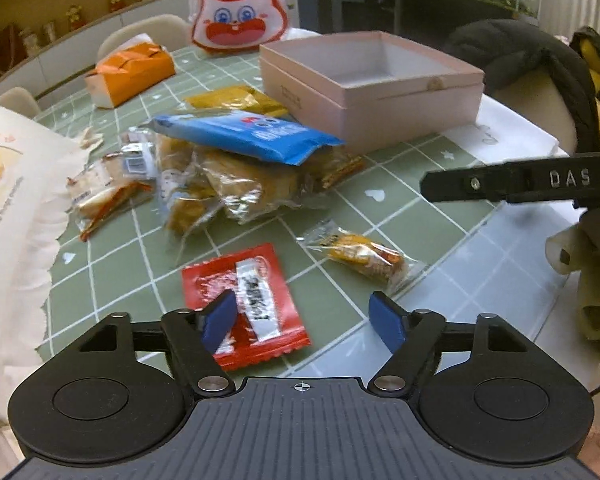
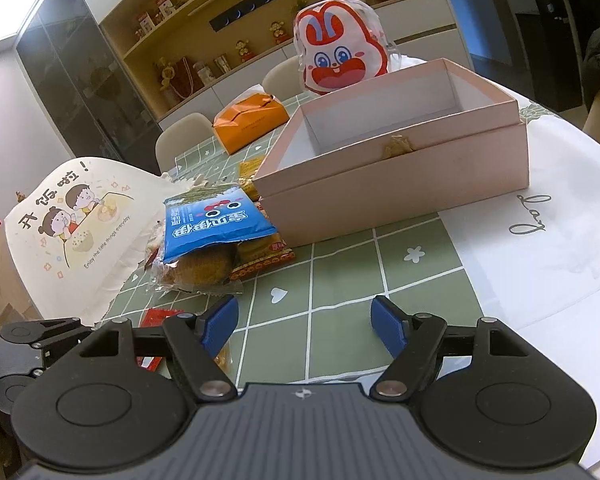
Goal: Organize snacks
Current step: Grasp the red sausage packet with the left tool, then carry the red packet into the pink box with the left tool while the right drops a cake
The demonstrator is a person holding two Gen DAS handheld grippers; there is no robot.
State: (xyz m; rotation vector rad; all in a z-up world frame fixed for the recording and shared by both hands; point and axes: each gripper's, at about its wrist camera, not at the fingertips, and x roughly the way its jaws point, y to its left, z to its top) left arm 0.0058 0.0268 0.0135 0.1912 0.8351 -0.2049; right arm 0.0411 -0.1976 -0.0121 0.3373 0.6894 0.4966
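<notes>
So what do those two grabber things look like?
Both look the same. The left gripper and the right gripper each have two blue fingertips on black jointed arms, with silver pins, two big round black discs, and a grey ribbed body with a small crosshair mark. Seen from the left one, the right gripper's black side carries the raised letters DAS.

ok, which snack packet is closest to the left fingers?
The flat red packet: it lies right under the left fingers. The small clear-wrapped snack and blue packet sit farther off.
</notes>
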